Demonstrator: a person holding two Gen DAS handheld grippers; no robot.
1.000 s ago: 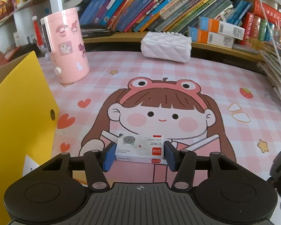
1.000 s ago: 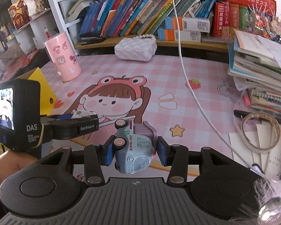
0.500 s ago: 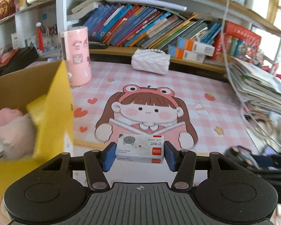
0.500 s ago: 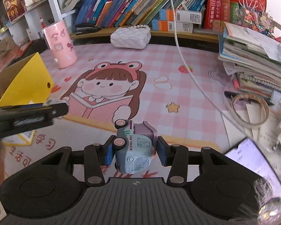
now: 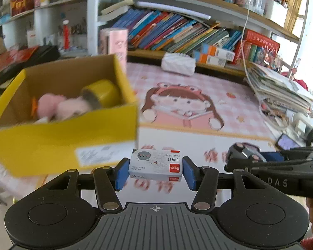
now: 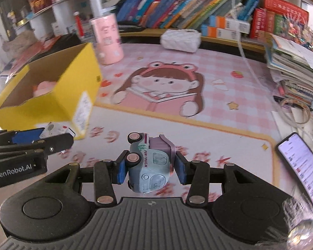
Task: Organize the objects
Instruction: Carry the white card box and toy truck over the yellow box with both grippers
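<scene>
The left tool [image 5: 155, 171] clamps a small white staple box [image 5: 155, 167]; only its view shows the yellow tape roll [image 5: 101, 93] inside the yellow cardboard box [image 5: 62, 139] ahead-left. The right tool [image 6: 150, 171] clamps a pale-blue toy truck [image 6: 149, 162]; its view alone shows a phone [image 6: 302, 166] lying at right.

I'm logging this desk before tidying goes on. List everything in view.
box: one, yellow, left of the mat
plush toy: one, pink, inside the box
tape roll: one, yellow, inside the box
staple box: one, white, in left tool
toy truck: one, pale blue, in right tool
cup: one, pink, behind the box
purse: one, white, by the shelf
phone: one, lit, right edge
books: many, mixed, shelf
left tool: shut on staple box
right tool: shut on toy truck
</scene>
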